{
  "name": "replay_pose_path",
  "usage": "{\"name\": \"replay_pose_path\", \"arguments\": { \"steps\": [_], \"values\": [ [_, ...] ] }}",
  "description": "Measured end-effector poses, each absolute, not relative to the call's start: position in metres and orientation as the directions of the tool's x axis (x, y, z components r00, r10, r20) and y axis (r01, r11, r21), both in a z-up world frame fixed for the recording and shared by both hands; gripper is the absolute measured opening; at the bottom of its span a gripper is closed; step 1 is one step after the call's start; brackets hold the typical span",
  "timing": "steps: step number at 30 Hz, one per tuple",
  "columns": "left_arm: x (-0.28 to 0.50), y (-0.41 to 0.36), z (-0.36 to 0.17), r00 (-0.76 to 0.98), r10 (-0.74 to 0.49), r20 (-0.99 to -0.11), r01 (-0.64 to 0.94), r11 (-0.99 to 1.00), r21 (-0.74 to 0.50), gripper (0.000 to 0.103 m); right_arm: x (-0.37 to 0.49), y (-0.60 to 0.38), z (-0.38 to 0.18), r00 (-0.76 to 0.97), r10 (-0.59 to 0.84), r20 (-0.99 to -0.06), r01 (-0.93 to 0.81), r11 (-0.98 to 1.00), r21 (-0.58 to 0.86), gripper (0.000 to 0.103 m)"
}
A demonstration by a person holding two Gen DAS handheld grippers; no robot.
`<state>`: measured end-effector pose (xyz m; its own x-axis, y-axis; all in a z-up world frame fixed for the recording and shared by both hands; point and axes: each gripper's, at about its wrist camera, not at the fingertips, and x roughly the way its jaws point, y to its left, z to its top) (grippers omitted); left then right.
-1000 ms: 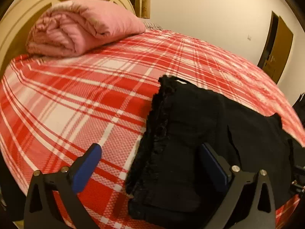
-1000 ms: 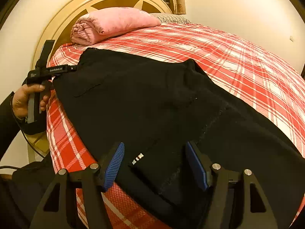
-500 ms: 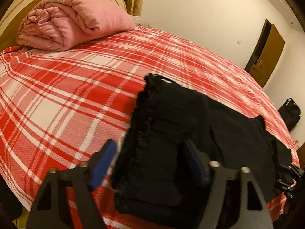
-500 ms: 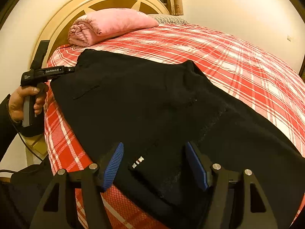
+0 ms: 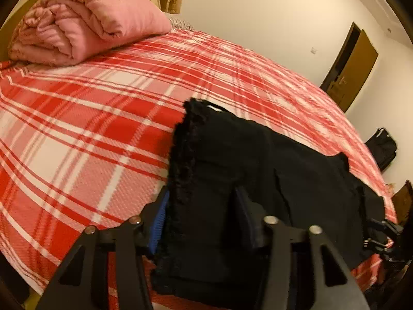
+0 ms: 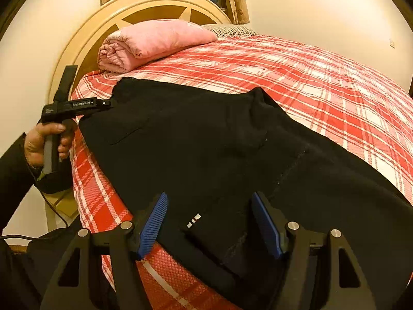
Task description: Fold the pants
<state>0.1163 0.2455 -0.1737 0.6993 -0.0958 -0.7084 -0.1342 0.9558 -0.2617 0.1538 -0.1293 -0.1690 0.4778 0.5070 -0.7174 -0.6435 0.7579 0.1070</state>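
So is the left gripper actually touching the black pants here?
Touching. In the left wrist view the left gripper has both fingers against the black pants, with the hem bunched between them.

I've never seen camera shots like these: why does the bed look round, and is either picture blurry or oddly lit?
Left wrist view: the fisheye lens bulges the plaid bedspread into a dome; stripes smear slightly, and the black pants lose detail. Right wrist view: same bulge, but sharper, its weave crisp near the right gripper. Both: warm yellowish light, dark corners.
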Motion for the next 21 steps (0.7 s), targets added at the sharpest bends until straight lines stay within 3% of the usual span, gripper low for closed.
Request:
{"name": "replay_pose_path", "arguments": {
  "steps": [2,5,7,8,9,13,21],
  "values": [
    [0.116,0.247,-0.176,0.706,-0.060,-0.706,-0.162,0.956,-0.243,0.075,0.154,-0.129,-0.169,0.479,0.508,-0.715,-0.642,0.759,0.108,0.069],
    [0.116,0.249,-0.180,0.714,-0.084,-0.695,-0.159,0.947,-0.278,0.073,0.153,-0.128,-0.166,0.485,0.511,-0.709,-0.643,0.759,0.107,0.069],
    [0.116,0.248,-0.178,0.710,-0.139,-0.691,-0.122,0.941,-0.315,0.050,0.151,-0.129,-0.160,0.494,0.521,-0.697,-0.645,0.757,0.109,0.069],
    [0.115,0.248,-0.176,0.707,-0.182,-0.683,-0.097,0.932,-0.350,0.031,0.149,-0.130,-0.157,0.500,0.525,-0.689,-0.645,0.756,0.108,0.069],
    [0.115,0.247,-0.173,0.703,-0.200,-0.683,-0.087,0.928,-0.361,0.022,0.147,-0.132,-0.153,0.506,0.530,-0.681,-0.646,0.756,0.108,0.069],
    [0.111,0.249,-0.158,0.701,-0.225,-0.677,-0.086,0.915,-0.394,0.016,0.140,-0.145,-0.138,0.533,0.529,-0.660,-0.641,0.762,0.094,0.069],
    [0.096,0.207,-0.093,0.771,-0.309,-0.557,0.039,0.896,-0.442,0.014,0.133,-0.192,-0.114,0.603,0.506,-0.617,-0.576,0.811,0.102,0.069]
  ]
}}
